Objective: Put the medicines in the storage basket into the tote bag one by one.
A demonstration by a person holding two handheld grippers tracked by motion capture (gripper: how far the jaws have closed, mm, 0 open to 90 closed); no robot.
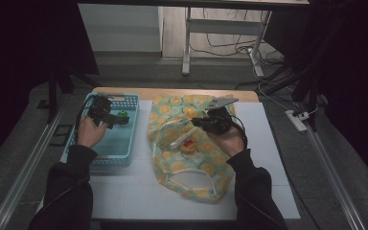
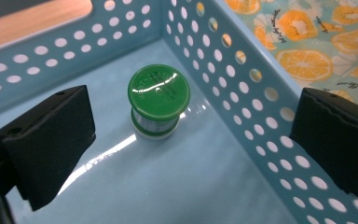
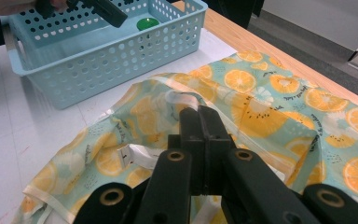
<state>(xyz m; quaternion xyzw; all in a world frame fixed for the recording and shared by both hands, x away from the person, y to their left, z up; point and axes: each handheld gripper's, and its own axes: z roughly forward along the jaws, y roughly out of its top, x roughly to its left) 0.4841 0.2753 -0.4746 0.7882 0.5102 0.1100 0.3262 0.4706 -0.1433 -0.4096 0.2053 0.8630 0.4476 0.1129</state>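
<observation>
Left gripper [image 2: 186, 140] fingers wide apart over the green-capped bottle [image 2: 158, 100] — empty; right gripper [image 3: 199, 126] fingers pressed together on the bag [image 3: 261, 98]

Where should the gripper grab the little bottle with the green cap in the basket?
Probably from above, jaws on either side of the green cap. The bottle stands upright on the basket floor, its cap wider than its body, and the open left gripper already straddles it.

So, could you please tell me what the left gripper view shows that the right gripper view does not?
Left gripper view alone: the green cap from above, on its white bottle, standing upright between the open left claw pads. Right gripper view alone: the shut right claw over the orange-print bag, and the white table. Both share the blue basket, the bag and the cap.
</observation>
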